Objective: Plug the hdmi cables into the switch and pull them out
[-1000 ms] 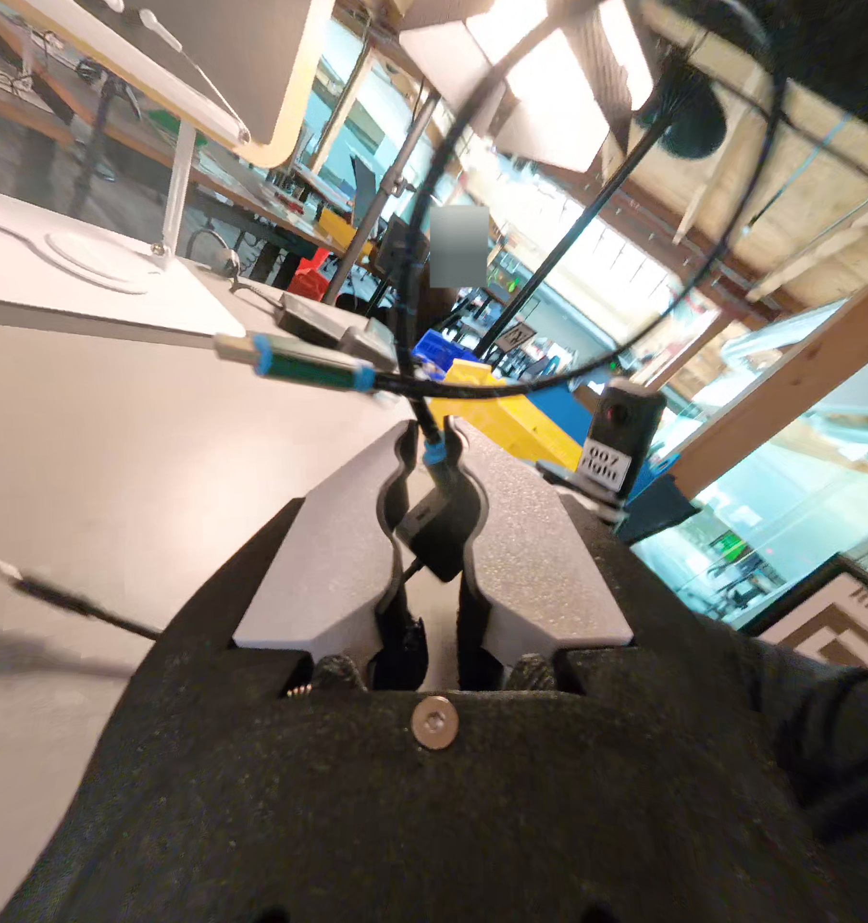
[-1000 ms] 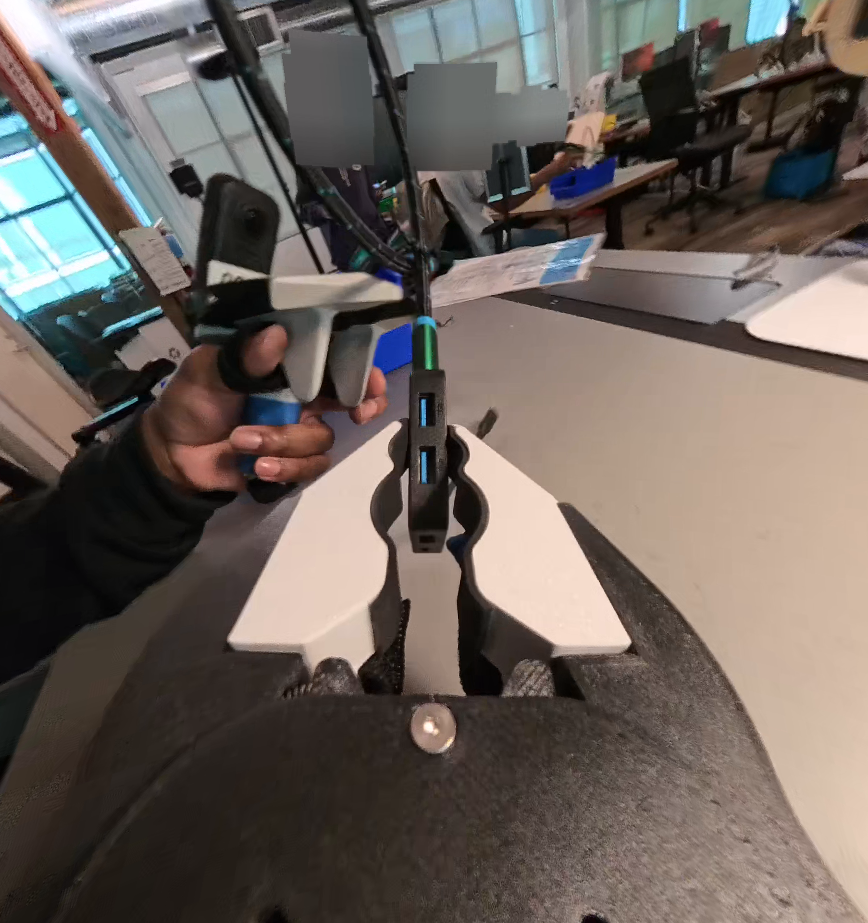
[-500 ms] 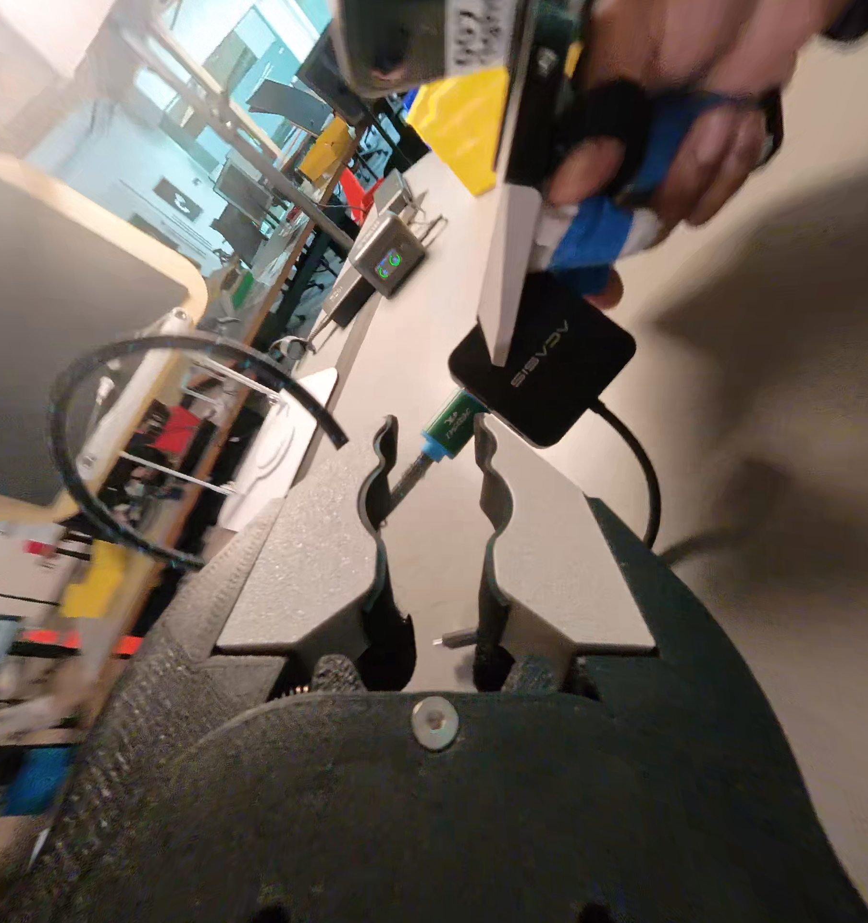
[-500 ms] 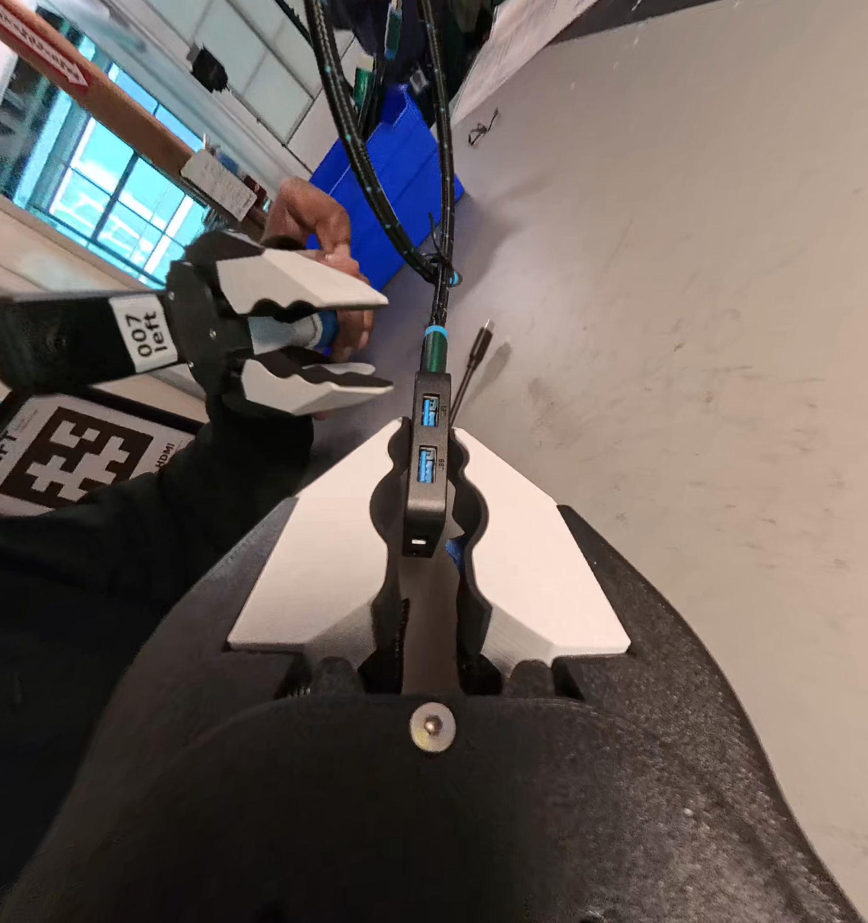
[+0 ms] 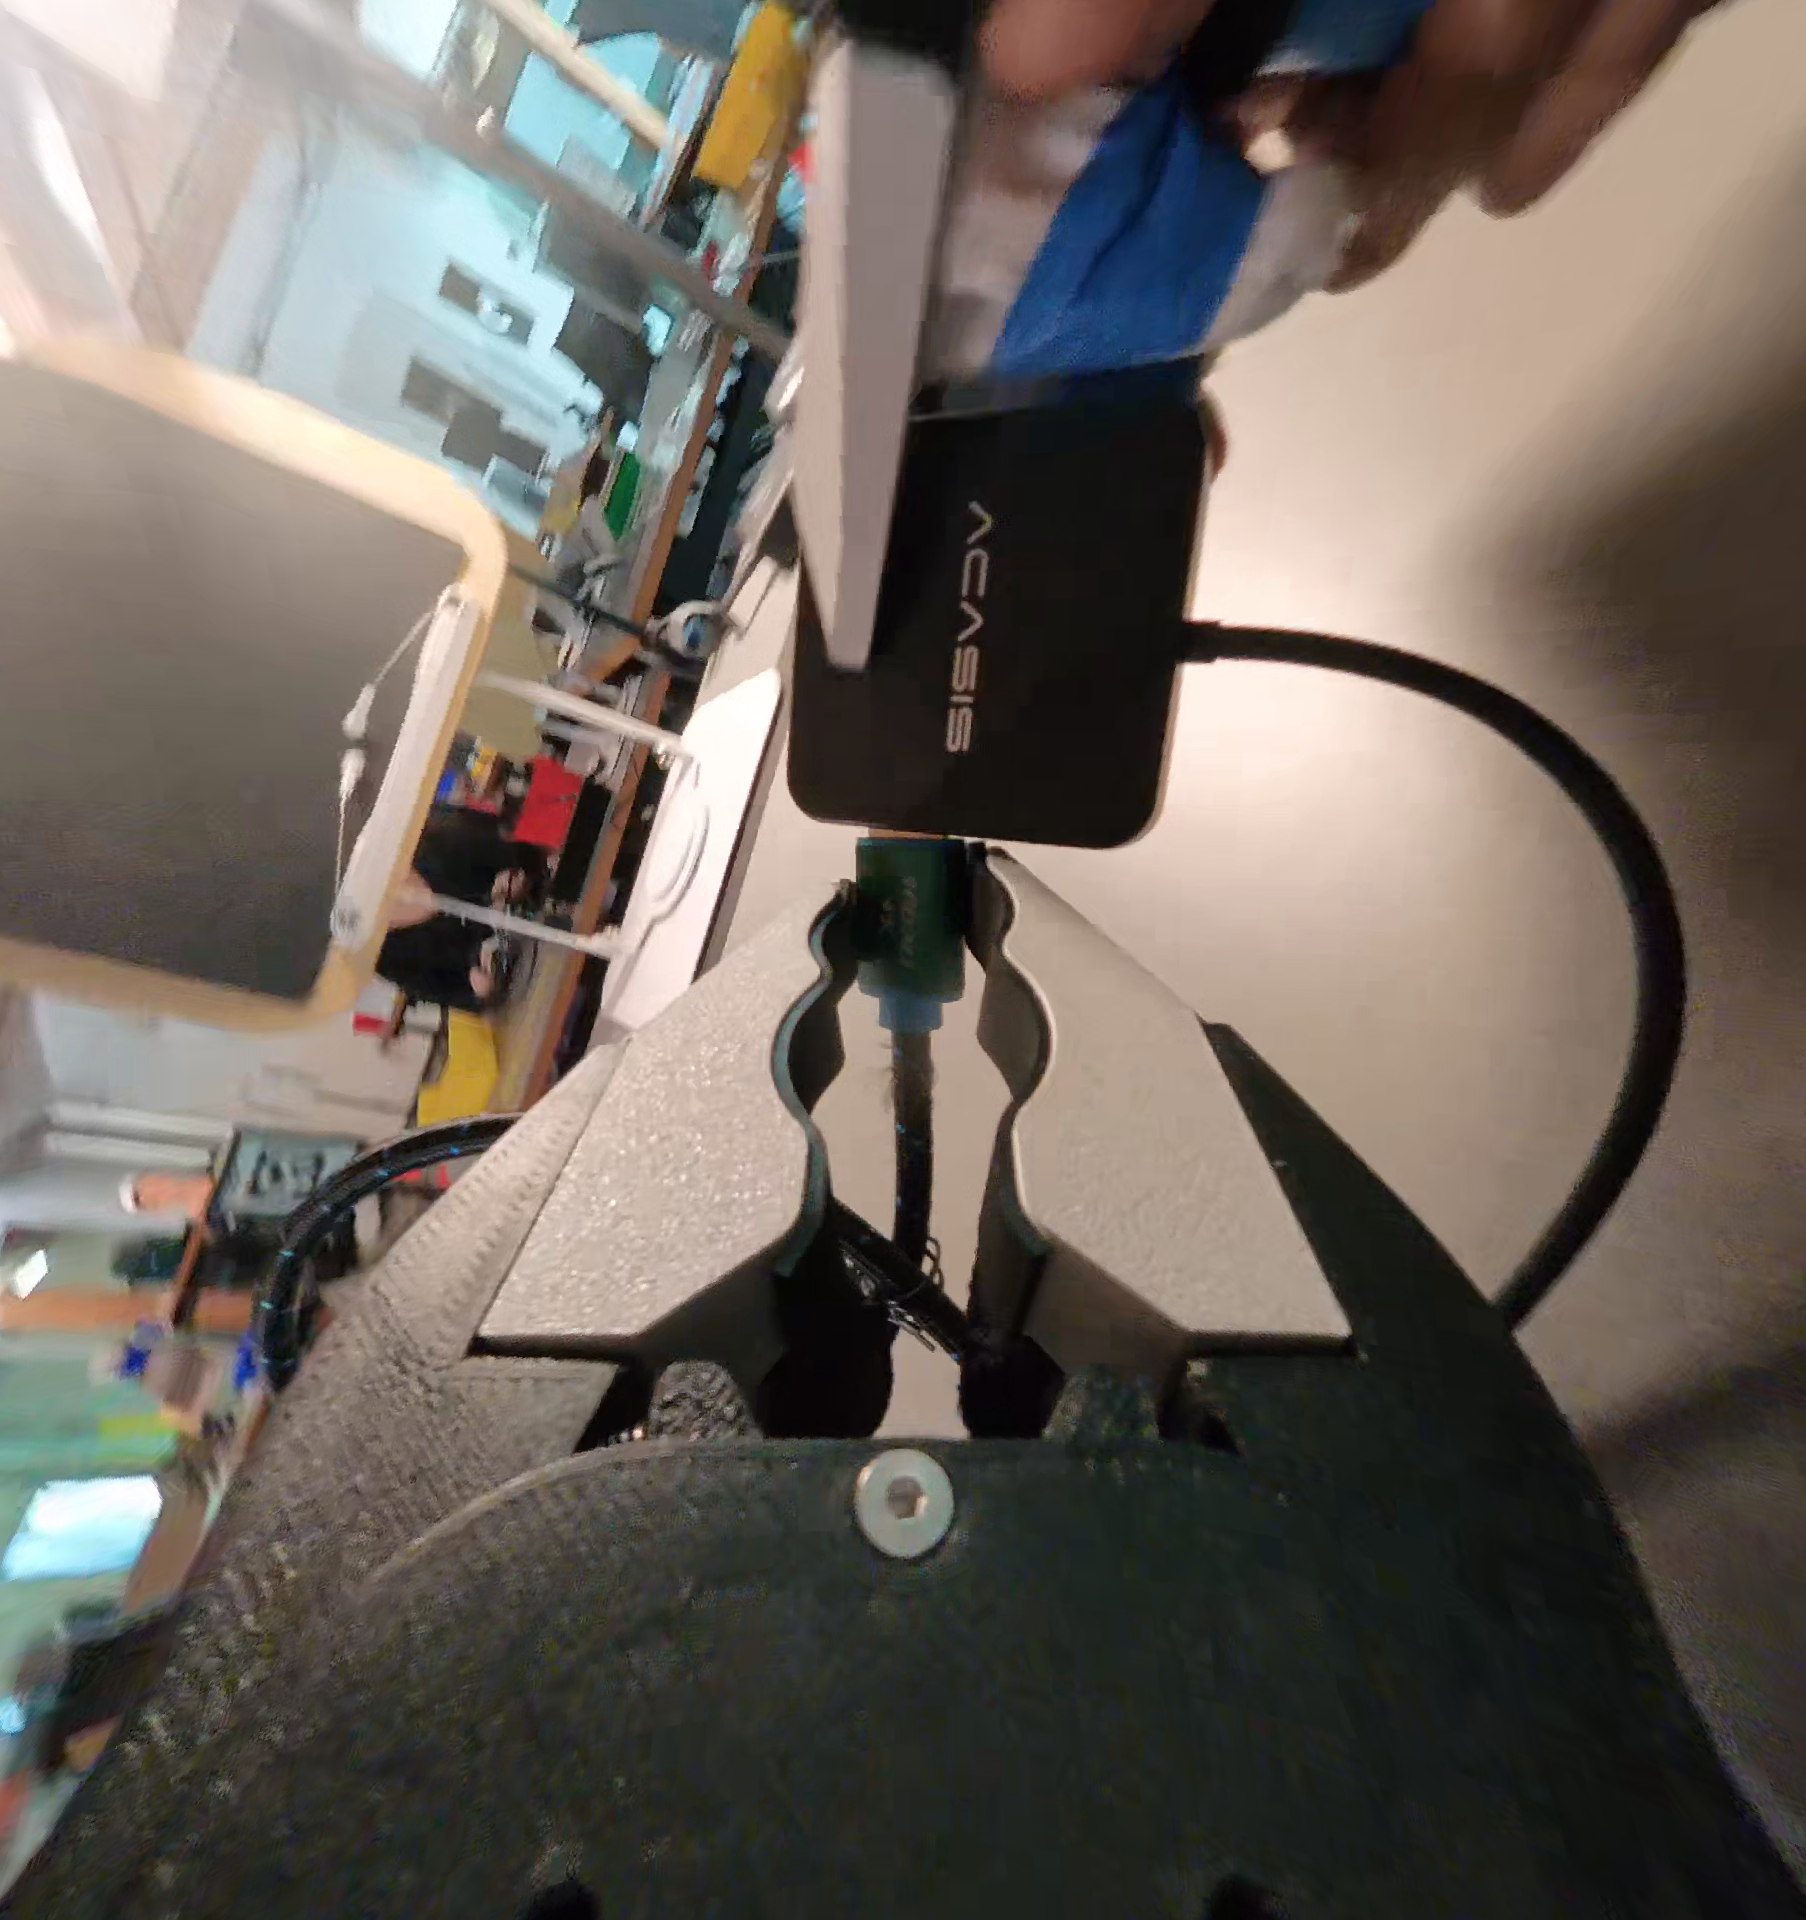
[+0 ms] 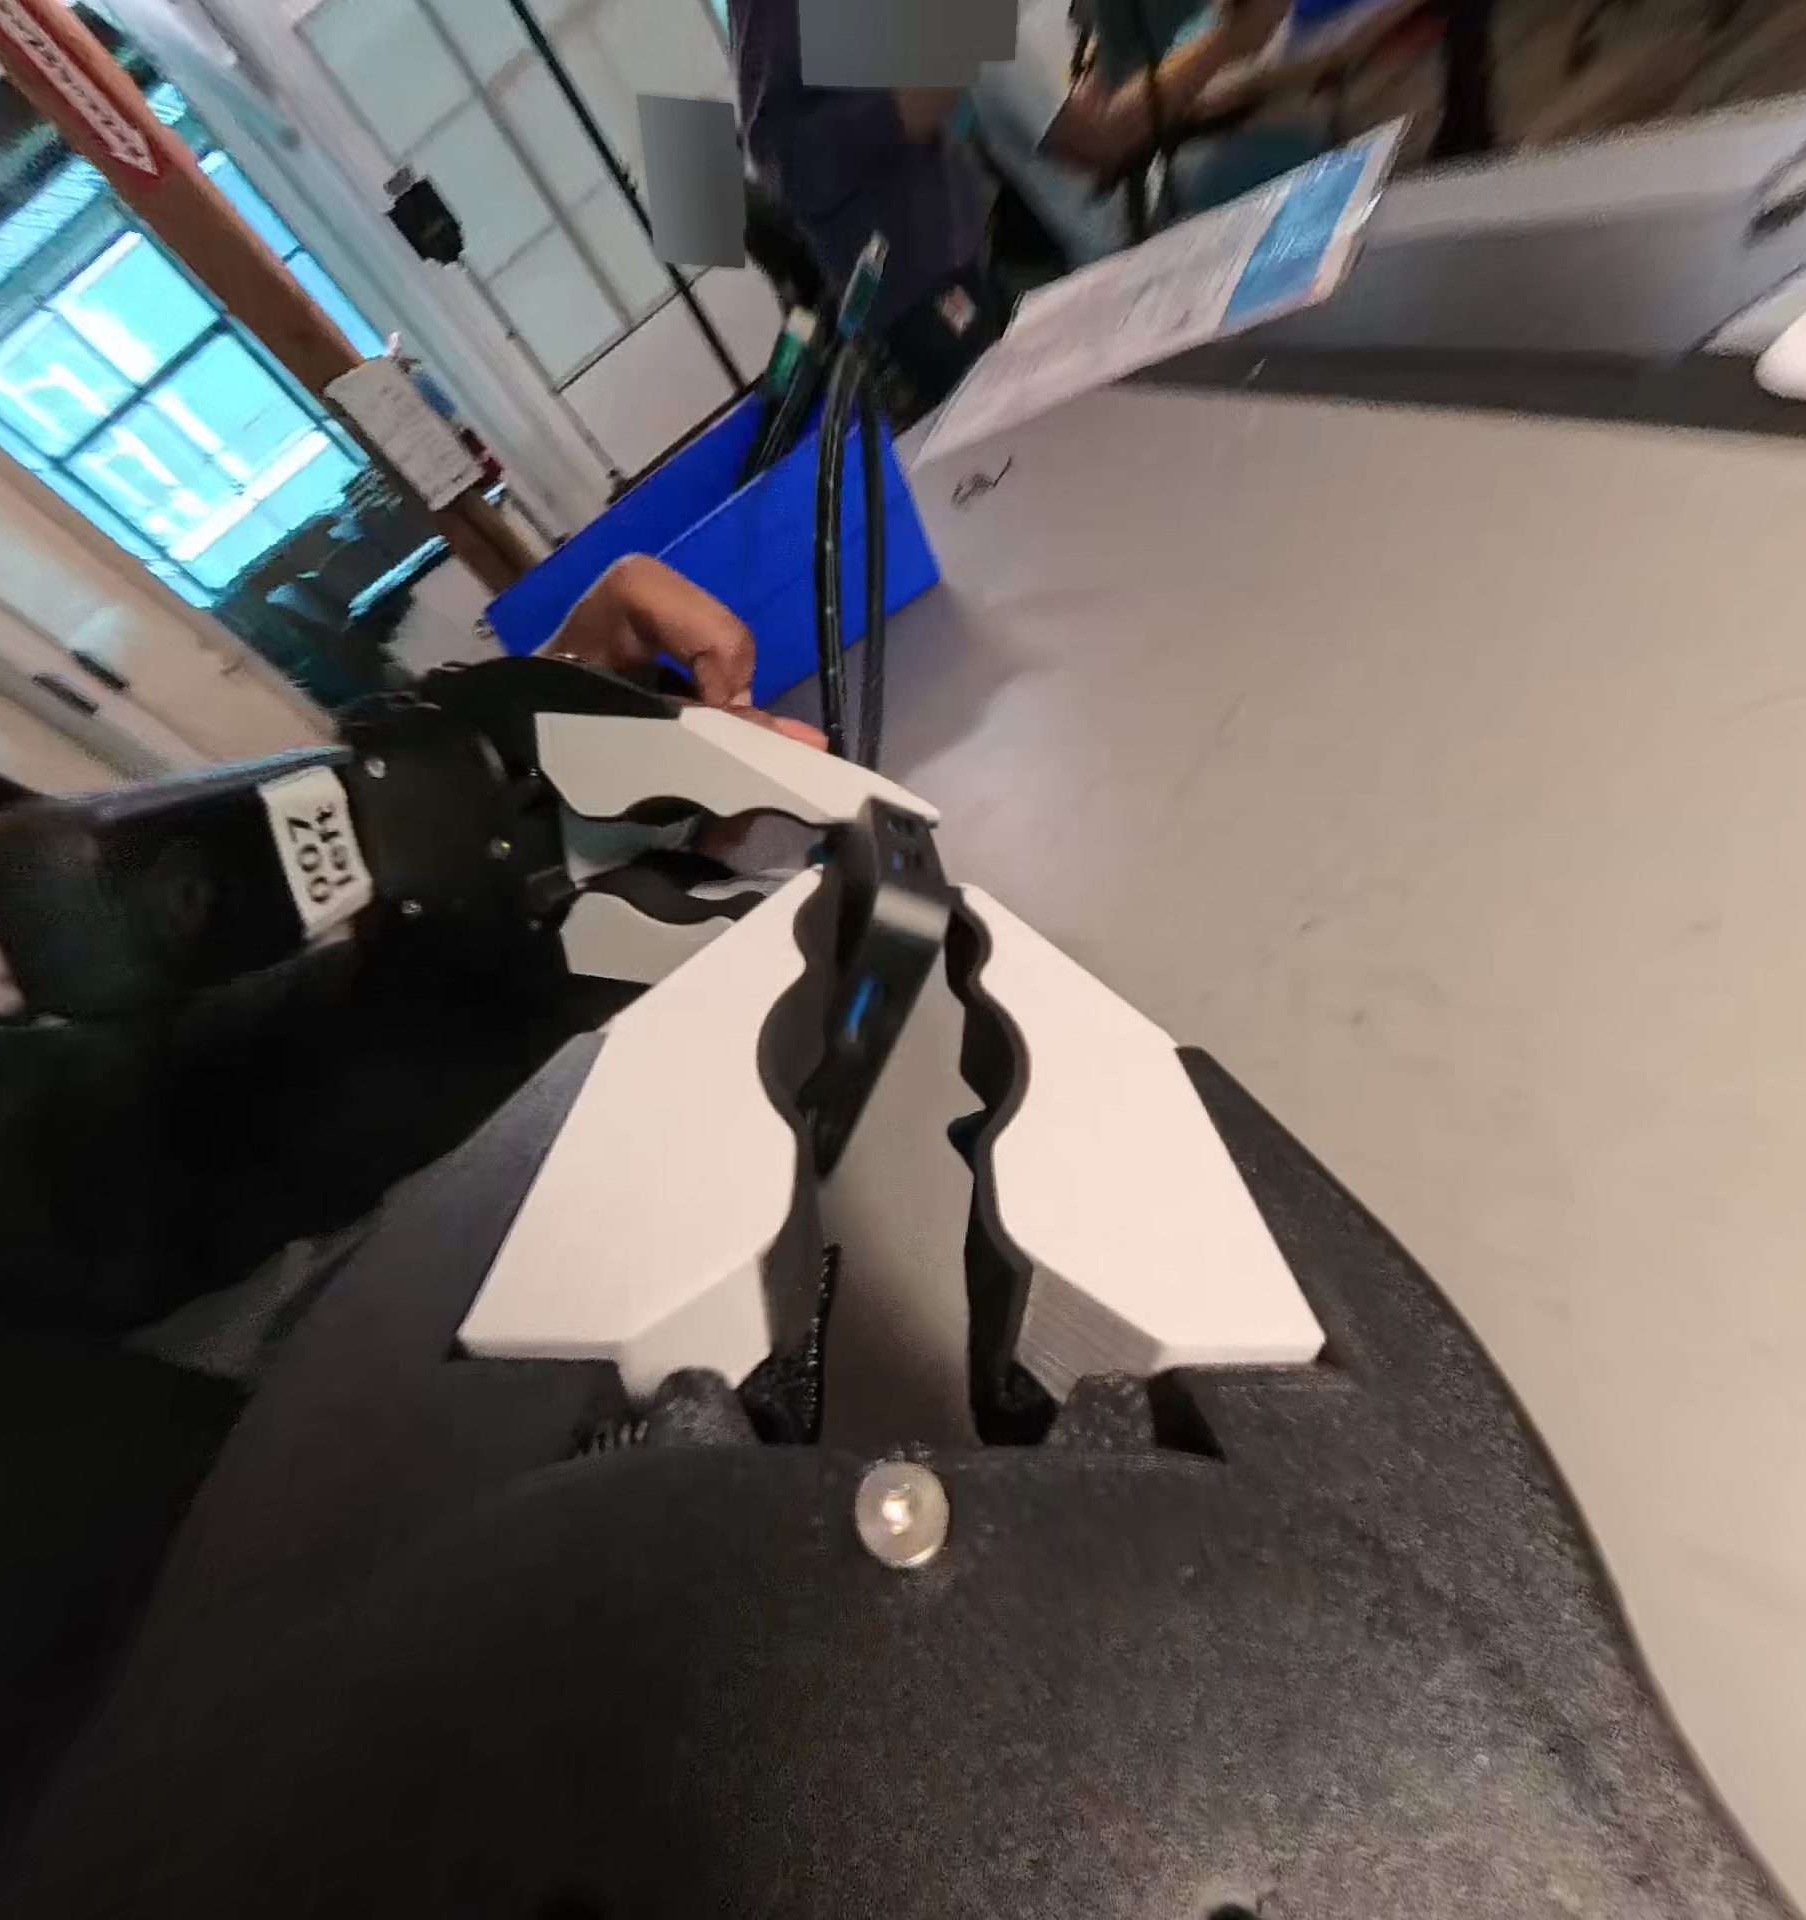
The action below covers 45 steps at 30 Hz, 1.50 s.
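Note:
A flat black switch [image 5: 992, 623] is held edge-on by my right gripper [image 6: 878, 883], whose white fingers [image 6: 1075, 1143] are shut on it [image 6: 878, 987]. One right finger [image 5: 857, 364] lies across the switch in the left wrist view. My left gripper [image 5: 914, 894] is shut on a green HDMI plug [image 5: 909, 914], which sits in the switch's near edge with a thin strip of metal showing. The plug's braided black cable [image 5: 909, 1132] runs back between my left fingers. The left gripper [image 6: 847, 847] also shows in the right wrist view, touching the switch's far end.
The switch's own black lead [image 5: 1605, 935] loops to the right over the grey table [image 6: 1398, 831]. A blue bin [image 6: 733, 561] and hanging black cables [image 6: 847, 520] stand behind. A monitor [image 5: 151, 675] and a white stand base [image 5: 701, 831] are at the left. A hand [image 6: 670, 623] holds the left gripper. Left and right tips are no more than a few centimetres apart.
My left gripper has moved up to the switch and shut on the green plug, which was beyond its open tips before. The switch has tilted in my right gripper.

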### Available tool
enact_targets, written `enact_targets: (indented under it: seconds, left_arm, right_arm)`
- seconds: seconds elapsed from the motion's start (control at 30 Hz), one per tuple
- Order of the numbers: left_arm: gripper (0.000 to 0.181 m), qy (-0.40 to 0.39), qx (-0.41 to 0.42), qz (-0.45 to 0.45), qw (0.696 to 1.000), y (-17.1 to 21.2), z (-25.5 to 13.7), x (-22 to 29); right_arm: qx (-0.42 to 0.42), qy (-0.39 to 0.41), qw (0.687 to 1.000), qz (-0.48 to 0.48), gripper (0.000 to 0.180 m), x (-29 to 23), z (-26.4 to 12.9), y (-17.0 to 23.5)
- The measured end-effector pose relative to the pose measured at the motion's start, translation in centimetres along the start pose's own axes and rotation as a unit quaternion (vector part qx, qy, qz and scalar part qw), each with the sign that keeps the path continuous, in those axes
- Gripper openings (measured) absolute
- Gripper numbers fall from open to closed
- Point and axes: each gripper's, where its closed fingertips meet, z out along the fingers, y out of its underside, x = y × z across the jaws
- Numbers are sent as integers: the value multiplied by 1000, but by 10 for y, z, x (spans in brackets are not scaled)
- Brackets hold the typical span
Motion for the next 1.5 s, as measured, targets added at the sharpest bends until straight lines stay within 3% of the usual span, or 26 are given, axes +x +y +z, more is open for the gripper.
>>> enact_targets:
  seconds: [0.03,0.07,0.23,0.47,0.8,1.0,1.1,1.33,1.5]
  left_arm:
    - [29,-16,-10,-27,999,4,0,-8]
    - [21,-24,-16,-54,998,8,-1,-13]
    - [20,-48,-49,-127,990,21,3,-21]
    - [21,-23,-57,-152,987,14,12,-5]
    - [21,-20,-53,-118,991,11,10,-3]
    - [28,-7,-36,-33,999,3,8,7]
    - [28,12,-23,-14,1000,-2,7,15]
    - [21,38,0,46,998,-4,5,27]
    - [26,6,-26,2,1000,-1,8,14]
  right_arm:
    - [11,19,999,-29,27,3,-3,-5]
    - [19,35,998,-55,33,5,-5,-9]
    - [15,85,984,-153,64,4,0,-7]
    - [-39,174,928,-328,97,11,19,17]
    - [-41,189,884,-426,96,11,10,10]
    - [-72,164,863,-473,107,9,13,23]
    - [-83,133,863,-479,87,5,10,31]
    - [-111,66,871,-474,77,3,1,47]
    - [-110,129,869,-465,78,11,6,39]
